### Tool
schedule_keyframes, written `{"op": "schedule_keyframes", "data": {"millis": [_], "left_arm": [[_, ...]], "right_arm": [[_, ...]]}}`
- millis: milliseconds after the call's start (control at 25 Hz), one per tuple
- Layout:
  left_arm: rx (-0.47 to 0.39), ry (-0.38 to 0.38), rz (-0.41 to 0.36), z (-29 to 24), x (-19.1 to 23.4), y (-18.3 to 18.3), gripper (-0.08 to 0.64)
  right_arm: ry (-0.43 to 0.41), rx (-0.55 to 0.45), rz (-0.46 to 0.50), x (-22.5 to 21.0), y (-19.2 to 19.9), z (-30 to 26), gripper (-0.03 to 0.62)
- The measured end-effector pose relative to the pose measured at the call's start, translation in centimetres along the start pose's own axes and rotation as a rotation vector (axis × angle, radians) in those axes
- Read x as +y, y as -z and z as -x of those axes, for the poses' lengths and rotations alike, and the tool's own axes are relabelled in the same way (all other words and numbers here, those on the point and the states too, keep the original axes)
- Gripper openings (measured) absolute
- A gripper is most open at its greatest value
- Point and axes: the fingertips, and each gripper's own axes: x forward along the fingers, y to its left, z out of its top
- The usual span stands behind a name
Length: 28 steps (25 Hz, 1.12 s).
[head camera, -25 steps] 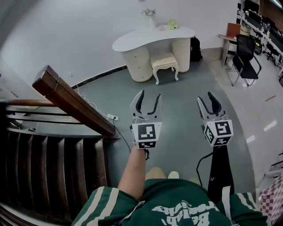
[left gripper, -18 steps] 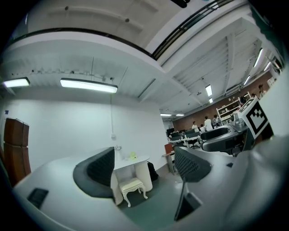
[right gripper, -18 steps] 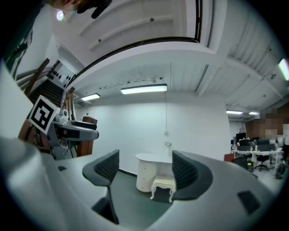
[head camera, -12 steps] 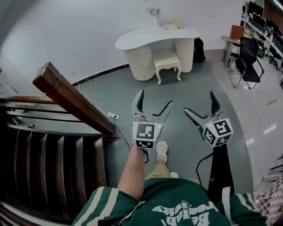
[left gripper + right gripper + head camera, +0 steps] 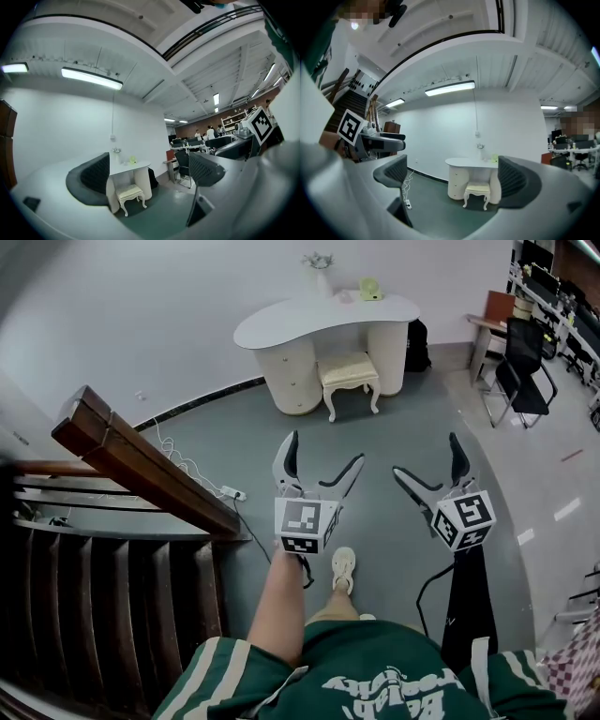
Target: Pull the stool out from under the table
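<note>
I see the table ahead against the far wall, the stool in the gap between its two pedestals, and a vase on top at the back. A bag sits just beside the table's right end, and an office chair stands further right. The stairs are on my left behind a handrail, with a power strip on the floor near its foot.

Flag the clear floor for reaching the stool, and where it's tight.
Free: the grey floor from the stool back to the person's shoe, between the wooden handrail and the black office chair. Crowded: power strip and cable by the handrail; the stool sits hemmed between the table pedestals.
</note>
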Motion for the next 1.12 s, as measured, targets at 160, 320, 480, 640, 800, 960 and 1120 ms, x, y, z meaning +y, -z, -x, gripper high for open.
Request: {"op": "schedule_keyframes", "data": {"millis": [160, 320, 480, 640, 800, 960, 1120], "left_arm": [[0.002, 0.009, 0.000, -3.7, 2.1, 0.8, 0.500], [0.006, 0.021, 0.018, -7.5, 5.0, 1.8, 0.499], [0.011, 0.045, 0.040, -10.8, 7.4, 2.5, 0.499], [0.013, 0.053, 0.052, -14.3, 10.3, 2.8, 0.499], [0.003, 0.051, 0.061, -17.7, 13.3, 3.0, 0.497], [0.009, 0.067, 0.065, -21.2, 15.4, 3.9, 0.497], [0.016, 0.078, 0.063, -24.6, 17.4, 4.5, 0.497]], "right_arm": [[0.004, 0.023, 0.011, -1.8, 0.5, -3.8, 0.598], [0.004, 0.038, 0.023, -3.3, 0.7, -8.3, 0.598], [0.008, 0.058, 0.027, -4.6, 1.2, -12.4, 0.598], [0.002, 0.088, 0.048, -5.6, 1.5, -16.7, 0.598], [0.014, 0.102, 0.056, -6.9, 1.6, -20.9, 0.598], [0.029, 0.112, 0.052, -8.5, 2.2, -24.3, 0.598], [0.043, 0.117, 0.045, -10.1, 2.5, -27.6, 0.598]]}}
